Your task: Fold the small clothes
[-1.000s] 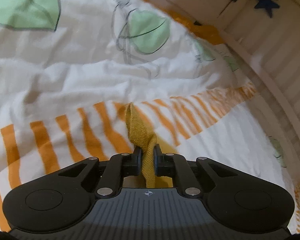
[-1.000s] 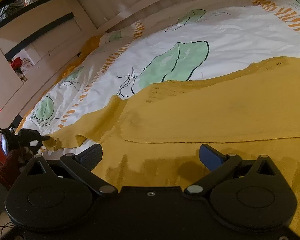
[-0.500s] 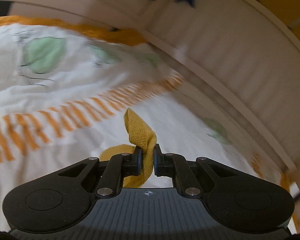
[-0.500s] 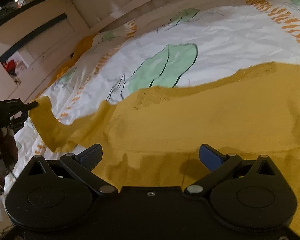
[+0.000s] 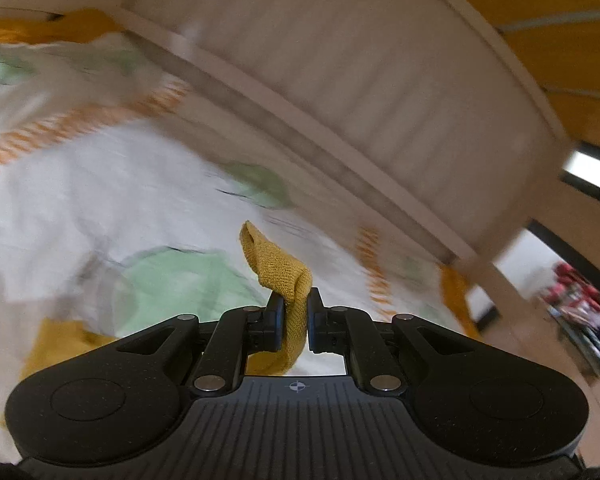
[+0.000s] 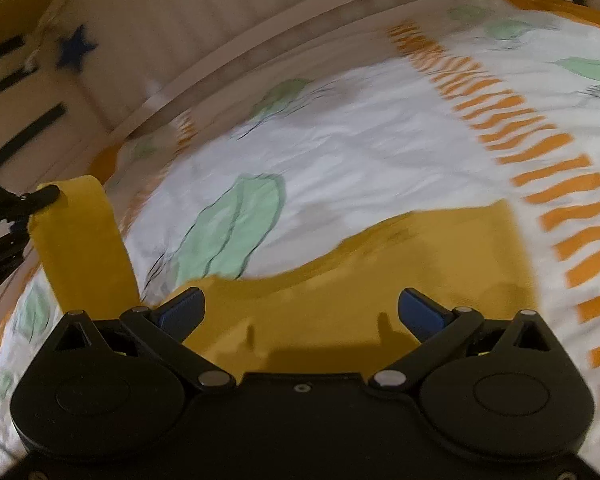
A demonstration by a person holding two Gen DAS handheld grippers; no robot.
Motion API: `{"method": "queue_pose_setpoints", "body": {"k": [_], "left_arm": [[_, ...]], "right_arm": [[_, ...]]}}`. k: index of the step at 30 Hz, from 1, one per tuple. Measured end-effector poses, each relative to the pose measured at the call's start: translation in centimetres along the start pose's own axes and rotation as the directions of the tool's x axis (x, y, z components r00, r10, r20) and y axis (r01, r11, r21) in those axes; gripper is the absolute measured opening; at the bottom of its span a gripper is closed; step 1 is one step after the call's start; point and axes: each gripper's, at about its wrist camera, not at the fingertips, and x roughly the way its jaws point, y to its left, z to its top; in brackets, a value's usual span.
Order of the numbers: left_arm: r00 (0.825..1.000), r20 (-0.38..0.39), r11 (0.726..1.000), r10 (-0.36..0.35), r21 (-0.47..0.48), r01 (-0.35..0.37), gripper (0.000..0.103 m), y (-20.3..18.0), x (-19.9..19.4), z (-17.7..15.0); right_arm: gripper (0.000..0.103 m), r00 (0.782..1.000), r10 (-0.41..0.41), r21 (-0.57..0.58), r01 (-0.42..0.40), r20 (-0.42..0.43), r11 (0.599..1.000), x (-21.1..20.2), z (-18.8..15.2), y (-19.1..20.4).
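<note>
A mustard-yellow knit garment lies on the bed's white sheet with green leaves and orange stripes. My left gripper is shut on the end of its sleeve and holds it raised above the sheet. In the right wrist view the lifted sleeve hangs from the left gripper at the far left. My right gripper is open and empty, its blue pads just above the garment's body.
A pale slatted bed rail runs along the far edge of the mattress. A dark blue star hangs on it. Room floor and red items show beyond the bed's corner.
My left gripper has lifted the sleeve off the sheet and swung right, toward the garment's body. The right gripper has stayed open over the garment, its view turned right.
</note>
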Motion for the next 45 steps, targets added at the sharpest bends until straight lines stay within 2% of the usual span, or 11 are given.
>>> {"method": "queue_pose_setpoints", "body": {"k": [9, 10, 15, 18, 22, 24, 30, 33, 38, 43, 45], "left_arm": [[0.981, -0.179, 0.995, -0.077, 0.054, 0.088, 0.013, -5.3, 6.4, -7.5], [0.976, -0.204, 0.994, -0.079, 0.062, 0.093, 0.016, -5.4, 6.9, -8.5], [0.944, -0.312, 0.987, -0.105, 0.085, 0.137, 0.054, -4.8, 8.2, -11.7], [0.928, -0.358, 0.980, -0.107, 0.122, 0.160, 0.068, -4.5, 8.2, -12.8], [0.897, -0.423, 0.973, -0.129, 0.119, 0.196, 0.072, -2.8, 6.5, -13.7], [0.892, -0.438, 0.972, -0.110, 0.142, 0.189, 0.073, -1.7, 5.3, -13.8], [0.929, -0.365, 0.963, 0.053, 0.263, 0.048, 0.073, 3.0, 1.7, -12.2], [0.935, -0.319, 0.946, 0.156, 0.320, -0.049, 0.073, 5.7, 0.8, -11.0], [0.924, -0.272, 0.925, 0.269, 0.341, -0.169, 0.073, 9.5, 0.8, -9.5], [0.892, -0.266, 0.890, 0.366, 0.379, -0.252, 0.073, 11.8, 1.9, -9.7], [0.878, -0.273, 0.874, 0.394, 0.406, -0.266, 0.084, 12.4, 2.4, -9.9]], "right_arm": [[0.103, 0.988, -0.152, 0.130, 0.147, 0.034, 0.981, -1.0, 2.5, -4.9], [0.103, 0.986, -0.163, 0.143, 0.156, 0.036, 0.977, -1.1, 2.6, -5.4], [0.103, 0.979, -0.199, 0.171, 0.190, 0.037, 0.967, -1.5, 2.9, -6.7], [0.103, 0.978, -0.203, 0.172, 0.194, 0.037, 0.966, -1.6, 3.0, -6.9], [0.103, 0.982, -0.188, 0.158, 0.181, 0.033, 0.971, -1.4, 2.8, -6.7], [0.103, 0.985, -0.171, 0.146, 0.164, 0.033, 0.975, -1.1, 2.8, -6.6], [0.103, 0.989, -0.145, 0.117, 0.142, 0.013, 0.983, 0.0, 2.2, -6.3], [0.102, 0.990, -0.144, 0.105, 0.144, -0.008, 0.984, 0.7, 1.7, -6.2], [0.102, 0.988, -0.149, 0.075, 0.151, -0.031, 0.986, 1.7, 0.9, -5.9], [0.102, 0.989, -0.141, 0.050, 0.143, -0.042, 0.988, 2.4, 0.4, -5.8], [0.102, 0.989, -0.138, 0.047, 0.140, -0.045, 0.989, 2.6, 0.2, -5.9]]}}
